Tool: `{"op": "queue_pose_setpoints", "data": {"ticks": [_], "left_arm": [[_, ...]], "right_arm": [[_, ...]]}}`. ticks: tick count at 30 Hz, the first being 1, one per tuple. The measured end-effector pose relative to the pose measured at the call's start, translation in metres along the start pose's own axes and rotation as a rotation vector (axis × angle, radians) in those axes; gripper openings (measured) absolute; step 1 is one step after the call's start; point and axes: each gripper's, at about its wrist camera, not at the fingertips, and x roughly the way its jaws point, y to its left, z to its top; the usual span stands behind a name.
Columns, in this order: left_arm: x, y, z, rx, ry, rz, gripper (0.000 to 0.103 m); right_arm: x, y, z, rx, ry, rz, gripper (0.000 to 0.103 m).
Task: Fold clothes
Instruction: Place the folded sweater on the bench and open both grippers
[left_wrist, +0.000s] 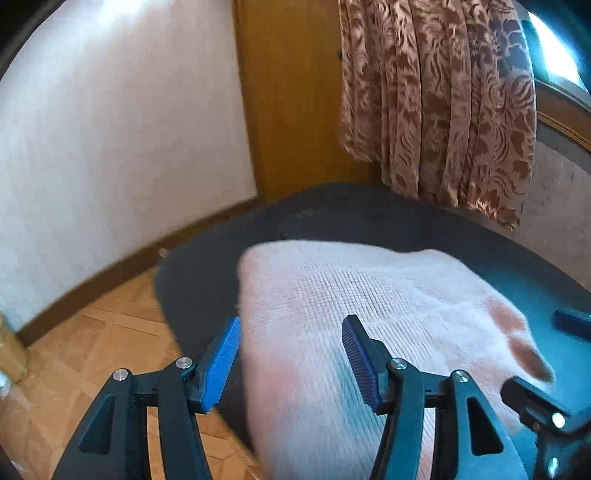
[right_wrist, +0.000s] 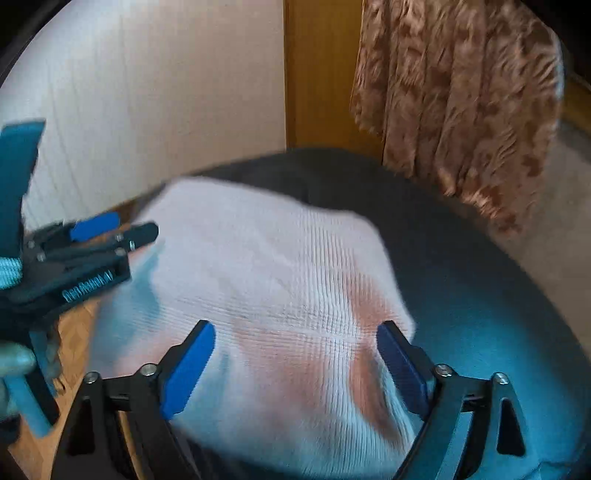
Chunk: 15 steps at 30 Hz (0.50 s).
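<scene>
Pink waffle-knit garment (left_wrist: 369, 314) lies on the dark padded surface (left_wrist: 229, 266), in a compact, roughly rectangular bundle with rounded edges, so it reads as already folded at least once; whether more folds are due or this is the finished stack, the views don't settle. Texture: ribbed/waffle weave, soft, thick, light pink, with a brownish patch near its right edge. Risks: knit is limp and layered, so a pinch on one edge may catch only the top layer and peel the bundle open; the garment's left edge sits close to the surface's edge over the parquet floor (left_wrist: 110, 332), so a drag leftward could slide it off. Both views are motion-blurred, so aim is uncertain. Left gripper (left_wrist: 291, 358) hovers over the garment's near-left edge, fingers spread wide, holding nothing. Right gripper (right_wrist: 295, 365) hovers over the garment's near edge, fingers also wide apart, empty; the two tools are near each other, so a clash is possible. Beyond the garment: pale wall (left_wrist: 110, 147), wooden door frame (left_wrist: 291, 110), patterned brown curtain (left_wrist: 443, 110).
</scene>
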Motion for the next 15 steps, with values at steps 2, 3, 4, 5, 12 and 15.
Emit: {"op": "queue_pose_setpoints", "data": {"ticks": [2, 3, 4, 5, 12, 15], "left_arm": [[-0.025, 0.002, 0.0, 0.002, -0.007, 0.057, 0.059], [-0.038, 0.004, -0.001, 0.0, -0.009, 0.068, 0.059], [-0.052, 0.006, -0.001, -0.003, -0.011, 0.08, 0.059], [-0.063, 0.009, -0.002, -0.007, -0.019, 0.083, 0.059], [-0.142, 0.03, -0.01, -0.041, -0.082, 0.108, 0.053], [-0.176, 0.04, -0.013, -0.056, -0.107, 0.118, 0.052]], "right_arm": [[-0.022, 0.005, 0.001, 0.006, -0.029, -0.033, 0.103], [-0.029, 0.007, 0.003, 0.011, -0.028, -0.062, 0.103], [-0.036, 0.009, 0.004, 0.017, -0.027, -0.091, 0.103], [-0.044, 0.011, 0.004, 0.022, -0.018, -0.118, 0.103], [-0.112, 0.042, -0.017, 0.031, -0.016, -0.122, 0.103], [-0.132, 0.056, -0.021, -0.012, -0.047, -0.115, 0.103]]}}
